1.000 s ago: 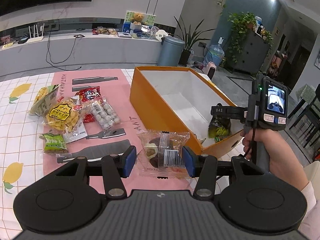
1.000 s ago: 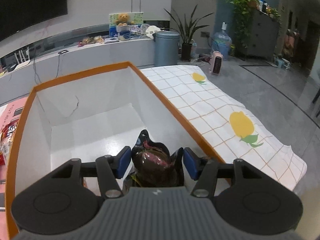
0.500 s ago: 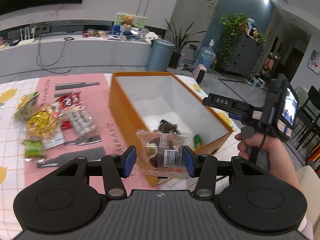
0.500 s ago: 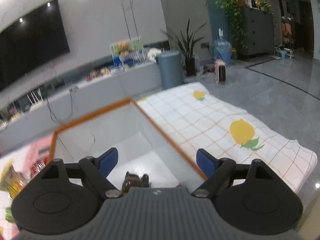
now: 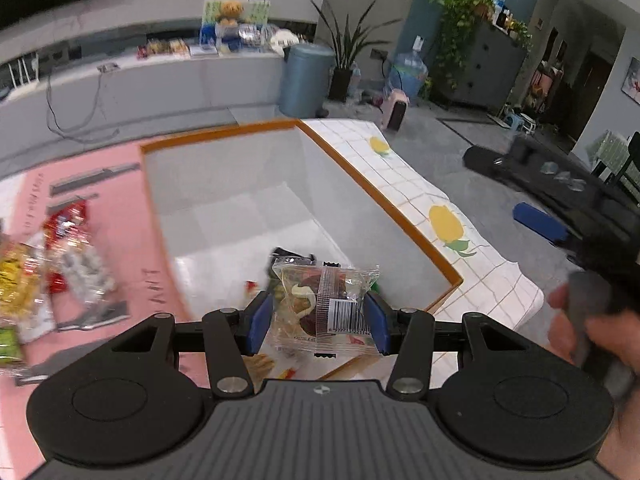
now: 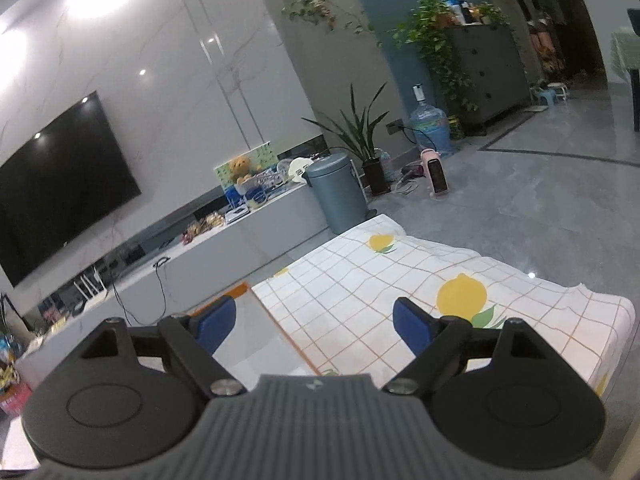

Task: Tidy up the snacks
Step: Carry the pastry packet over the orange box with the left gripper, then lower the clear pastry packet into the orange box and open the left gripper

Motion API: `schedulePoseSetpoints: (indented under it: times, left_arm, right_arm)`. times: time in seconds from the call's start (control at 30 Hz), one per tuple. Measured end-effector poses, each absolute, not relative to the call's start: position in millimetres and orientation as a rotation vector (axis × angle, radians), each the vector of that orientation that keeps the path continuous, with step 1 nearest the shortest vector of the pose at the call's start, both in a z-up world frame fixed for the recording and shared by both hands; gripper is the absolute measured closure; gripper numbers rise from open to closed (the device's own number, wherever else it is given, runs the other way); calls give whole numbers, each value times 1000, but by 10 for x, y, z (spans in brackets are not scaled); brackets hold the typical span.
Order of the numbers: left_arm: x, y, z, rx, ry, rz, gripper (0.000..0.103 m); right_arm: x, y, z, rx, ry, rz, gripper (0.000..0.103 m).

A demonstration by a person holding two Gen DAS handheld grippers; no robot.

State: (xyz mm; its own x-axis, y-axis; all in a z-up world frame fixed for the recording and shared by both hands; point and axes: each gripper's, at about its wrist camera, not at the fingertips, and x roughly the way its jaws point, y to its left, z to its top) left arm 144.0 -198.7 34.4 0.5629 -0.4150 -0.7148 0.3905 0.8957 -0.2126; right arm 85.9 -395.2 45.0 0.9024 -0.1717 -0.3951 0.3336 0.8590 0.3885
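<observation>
My left gripper point(image 5: 319, 320) is shut on a clear-wrapped cake snack point(image 5: 324, 304) with a barcode and holds it above the near end of the orange box point(image 5: 360, 178). A dark snack packet point(image 5: 290, 256) lies on the box's white floor just beyond it. Several loose snack packets point(image 5: 60, 264) lie on the pink mat at the left. My right gripper point(image 6: 314, 328) is open and empty, raised and pointing out over the box's far corner point(image 6: 242, 292) and the tablecloth. It also shows blurred at the right of the left wrist view point(image 5: 560, 208).
The lemon-print tablecloth point(image 6: 400, 280) covers the table right of the box and ends at an edge by the grey floor. The pink mat point(image 5: 116, 224) lies left of the box. A TV wall, low counter and bin stand behind.
My left gripper has carried the cake snack rightward from the pink mat to above the box. My right gripper let go of the dark packet in the box, opened and rose away.
</observation>
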Motion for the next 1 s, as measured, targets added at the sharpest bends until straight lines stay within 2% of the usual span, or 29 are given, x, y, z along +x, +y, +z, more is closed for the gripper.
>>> schedulePoseSetpoints:
  times: [0.4, 0.47, 0.5, 0.53, 0.57, 0.73, 1.0]
  left_arm:
    - [1669, -2346, 63, -48, 891, -460, 46]
    - [1674, -2369, 51, -57, 907, -494, 40]
    - [1647, -2358, 54, -66, 895, -520, 30]
    - [1616, -2339, 67, -71, 870, -549, 13]
    - [1586, -2338, 90, -69, 841, -559, 8]
    - [1435, -2289, 237, -3, 756, -481, 9]
    - [1374, -2000, 395, -47, 784, -476, 10]
  right_arm:
    - [830, -4046, 429, 537, 370, -291, 19]
    - [834, -4063, 418, 548, 375, -292, 19]
    - [834, -4066, 414, 552, 374, -294, 19]
    - [824, -4071, 419, 554, 372, -296, 19]
    - [804, -4070, 429, 556, 369, -298, 19]
    - [786, -4072, 443, 572, 357, -286, 19]
    - [861, -3877, 476, 512, 363, -225, 19]
